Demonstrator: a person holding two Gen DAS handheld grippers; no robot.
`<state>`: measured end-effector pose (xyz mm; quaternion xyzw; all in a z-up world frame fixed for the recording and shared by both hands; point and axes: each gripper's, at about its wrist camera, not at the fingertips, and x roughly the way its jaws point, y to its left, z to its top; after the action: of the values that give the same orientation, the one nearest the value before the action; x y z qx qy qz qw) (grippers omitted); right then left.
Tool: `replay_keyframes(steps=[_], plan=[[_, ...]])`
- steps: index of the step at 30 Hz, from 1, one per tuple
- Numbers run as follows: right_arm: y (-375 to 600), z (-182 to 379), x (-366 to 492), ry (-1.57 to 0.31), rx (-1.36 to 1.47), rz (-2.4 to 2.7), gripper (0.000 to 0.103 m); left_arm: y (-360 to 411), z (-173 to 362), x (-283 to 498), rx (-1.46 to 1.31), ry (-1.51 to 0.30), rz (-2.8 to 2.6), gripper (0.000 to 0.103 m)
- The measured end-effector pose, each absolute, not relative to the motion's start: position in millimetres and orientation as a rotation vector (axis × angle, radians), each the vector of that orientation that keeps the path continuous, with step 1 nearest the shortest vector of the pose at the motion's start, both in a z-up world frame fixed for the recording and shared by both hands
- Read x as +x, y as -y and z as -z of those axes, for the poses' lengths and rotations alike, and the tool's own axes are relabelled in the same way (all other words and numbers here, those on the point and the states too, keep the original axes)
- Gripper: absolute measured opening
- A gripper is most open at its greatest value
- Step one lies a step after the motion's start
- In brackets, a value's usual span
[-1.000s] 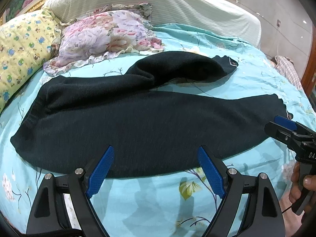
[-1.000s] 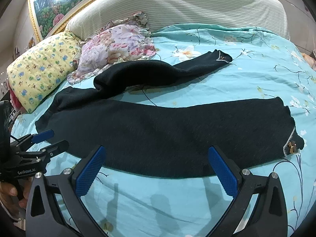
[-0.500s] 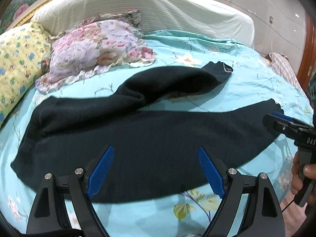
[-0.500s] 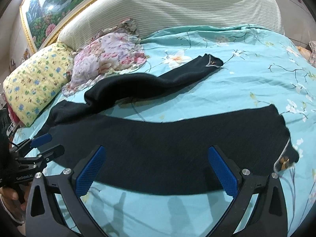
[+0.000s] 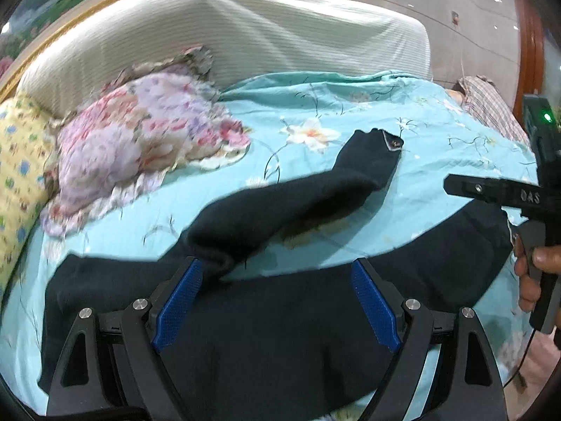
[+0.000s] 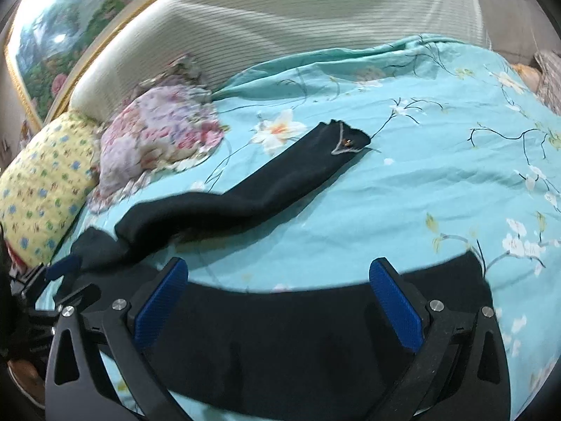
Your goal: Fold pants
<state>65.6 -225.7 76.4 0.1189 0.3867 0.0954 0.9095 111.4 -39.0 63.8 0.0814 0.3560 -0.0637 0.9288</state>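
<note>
Black pants (image 5: 280,333) lie spread on a turquoise floral bedspread (image 5: 315,105), waist to the left. The near leg lies flat under both grippers. The far leg (image 5: 298,196) is bunched and runs toward the back right, its cuff (image 6: 345,138) showing a light lining. My left gripper (image 5: 277,298) is open and empty, hovering over the near leg close to the crotch. My right gripper (image 6: 277,301) is open and empty over the near leg toward its cuff end (image 6: 470,270). The right gripper also shows in the left wrist view (image 5: 491,189).
A floral pillow (image 5: 140,140) and a yellow patterned pillow (image 6: 42,182) lie at the back left. A padded striped headboard (image 6: 298,17) stands behind. A plaid cloth (image 5: 491,105) lies at the far right edge of the bed.
Both grippers have moved forward over the pants; the near leg that lay ahead of the fingers now lies beneath them. Both stay open.
</note>
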Motion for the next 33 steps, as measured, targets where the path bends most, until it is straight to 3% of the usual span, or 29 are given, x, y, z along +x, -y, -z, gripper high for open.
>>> replay_keyframes(steps=[12,24,27,30,32,33], plan=[[265.9,-67.9,147.0,-0.863,0.459,-0.18,0.1,75.5,-69.0,177.0,0.331,-0.686,0.225,0.088],[284.4,-33.7,208.7,-0.943,0.577,-0.154,0.079,87.9,-34.4,224.8,0.427,-0.782,0.337,0.088],[284.6,-28.9,219.8,-0.946,0.596,-0.15,0.069,88.3,-26.6,229.5,0.436,-0.804,0.351,0.088],[284.1,-28.4,226.8,-0.946,0.613,-0.161,0.046,89.3,-21.2,230.1,0.441,-0.811,0.373,0.086],[283.3,-28.8,228.6,-0.945,0.61,-0.163,0.026,89.4,-19.7,229.6,0.437,-0.816,0.384,0.07],[283.2,-30.3,228.1,-0.938,0.604,-0.164,0.022,88.9,-19.1,229.9,0.431,-0.825,0.39,0.052]])
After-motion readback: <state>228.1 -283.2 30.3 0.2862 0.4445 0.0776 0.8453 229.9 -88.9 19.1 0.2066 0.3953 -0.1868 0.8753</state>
